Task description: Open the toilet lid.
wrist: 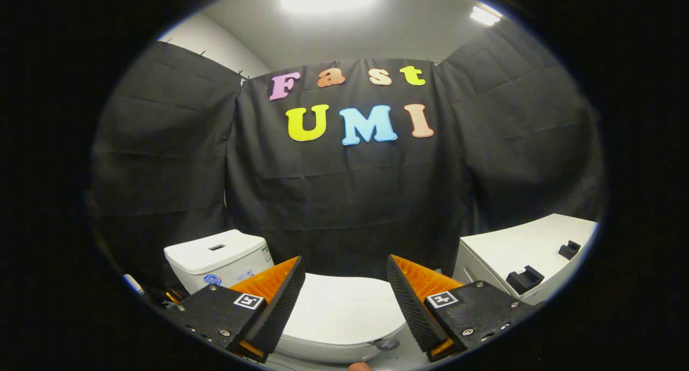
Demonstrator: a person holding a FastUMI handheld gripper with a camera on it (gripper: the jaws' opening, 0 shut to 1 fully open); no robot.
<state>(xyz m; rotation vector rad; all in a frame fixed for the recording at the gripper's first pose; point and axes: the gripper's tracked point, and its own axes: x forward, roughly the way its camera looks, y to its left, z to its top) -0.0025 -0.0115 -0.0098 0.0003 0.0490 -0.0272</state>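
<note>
The toilet lid (344, 312) is white, smooth and glossy, with a rounded outline. It is down, lying flat and closed over the bowl, its front edge curving below and between the fingers of the gripper (344, 301). The fingers are spread apart above it, one to each side, and hold nothing; whether they touch the lid cannot be told. Behind the lid and off to one side stands the white tank (215, 255), boxy, with a slot-like button on its top and small stickers on its front face.
</note>
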